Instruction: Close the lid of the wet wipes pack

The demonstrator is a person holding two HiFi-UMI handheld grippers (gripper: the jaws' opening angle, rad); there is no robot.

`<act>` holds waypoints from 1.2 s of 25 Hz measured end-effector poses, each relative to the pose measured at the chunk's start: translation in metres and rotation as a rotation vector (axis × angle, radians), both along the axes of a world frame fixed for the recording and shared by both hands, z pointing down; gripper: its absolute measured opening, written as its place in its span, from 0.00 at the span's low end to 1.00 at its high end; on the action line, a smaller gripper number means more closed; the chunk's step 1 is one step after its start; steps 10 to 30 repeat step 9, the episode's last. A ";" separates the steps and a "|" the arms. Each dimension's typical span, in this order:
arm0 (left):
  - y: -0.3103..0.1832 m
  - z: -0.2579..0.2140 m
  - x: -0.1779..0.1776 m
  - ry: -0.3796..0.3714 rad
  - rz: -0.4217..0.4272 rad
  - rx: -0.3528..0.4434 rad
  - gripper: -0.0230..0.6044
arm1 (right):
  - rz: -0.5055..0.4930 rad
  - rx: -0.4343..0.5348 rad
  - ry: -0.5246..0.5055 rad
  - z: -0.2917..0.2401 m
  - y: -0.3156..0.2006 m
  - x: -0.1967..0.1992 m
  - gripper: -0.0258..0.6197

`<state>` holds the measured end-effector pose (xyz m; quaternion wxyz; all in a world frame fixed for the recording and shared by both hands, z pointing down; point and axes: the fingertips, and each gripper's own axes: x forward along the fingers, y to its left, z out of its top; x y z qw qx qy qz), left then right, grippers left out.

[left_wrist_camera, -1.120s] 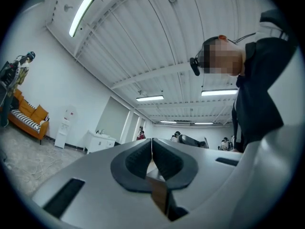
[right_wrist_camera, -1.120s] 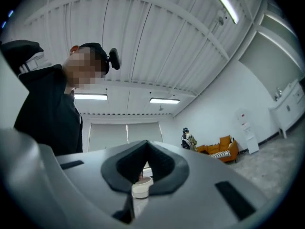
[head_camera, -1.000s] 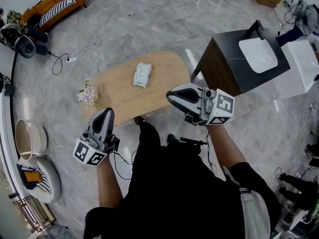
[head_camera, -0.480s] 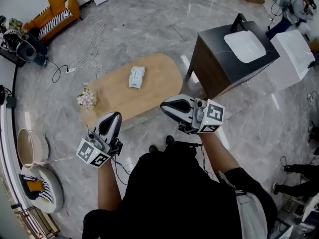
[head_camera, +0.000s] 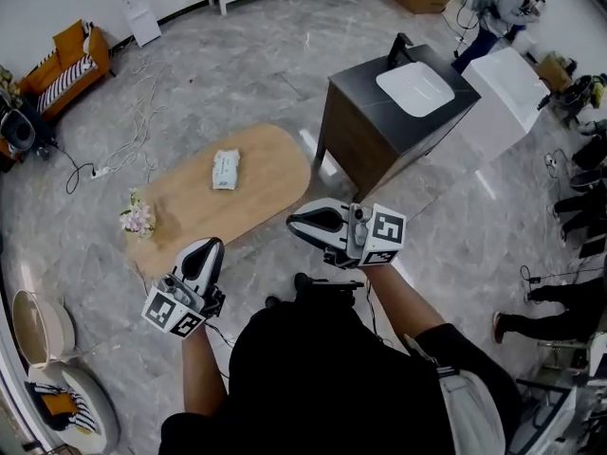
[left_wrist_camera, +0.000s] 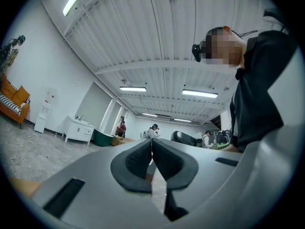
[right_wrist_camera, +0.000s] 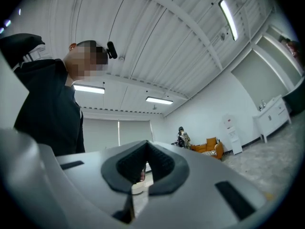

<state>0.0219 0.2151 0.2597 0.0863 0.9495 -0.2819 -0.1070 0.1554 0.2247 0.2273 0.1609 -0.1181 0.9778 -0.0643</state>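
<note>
Grey marbled floor (head_camera: 247, 55) fills most of the head view, and on it stands a low oval wooden surface (head_camera: 275, 173). The wet wipes pack (head_camera: 225, 170) lies flat on that surface, roughly at its middle, with nothing touching it. It shows too small to tell how its lid sits. A small bunch of flowers (head_camera: 136, 219) rests at the surface's left end. To the right of the surface is a dark cabinet (head_camera: 360, 136) with a white basin (head_camera: 414, 87) set into its top. An orange sofa (head_camera: 66, 60) stands by the far wall at the left, and loose cables (head_camera: 142, 112) trail across the floor near it. The person, in a black top (head_camera: 322, 368), holds both grippers in the air on the near side of the surface, well apart from the pack. The left gripper (head_camera: 213, 245) points toward the surface's near edge. The right gripper (head_camera: 291, 224) lies sideways, its tip aimed left, just off the surface's near right end. In the left gripper view the left gripper's dark ribbed fingers (left_wrist_camera: 136, 161) meet at their tips with nothing between them, against a ribbed white ceiling with strip lights (left_wrist_camera: 199, 93). In the right gripper view the right gripper's fingers (right_wrist_camera: 162, 166) are likewise pressed together and empty, with the sofa small in the distance.
</note>
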 end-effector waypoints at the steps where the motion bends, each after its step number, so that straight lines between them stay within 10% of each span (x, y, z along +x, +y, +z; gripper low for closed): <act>1: 0.001 0.000 -0.001 0.001 0.009 -0.001 0.06 | 0.013 -0.002 -0.007 -0.001 0.004 0.001 0.05; 9: 0.016 -0.006 0.021 0.008 0.146 0.019 0.06 | 0.078 -0.009 0.012 0.010 0.029 0.014 0.05; 30: 0.016 -0.006 0.021 0.008 0.146 0.019 0.06 | 0.078 -0.009 0.012 0.010 0.029 0.014 0.05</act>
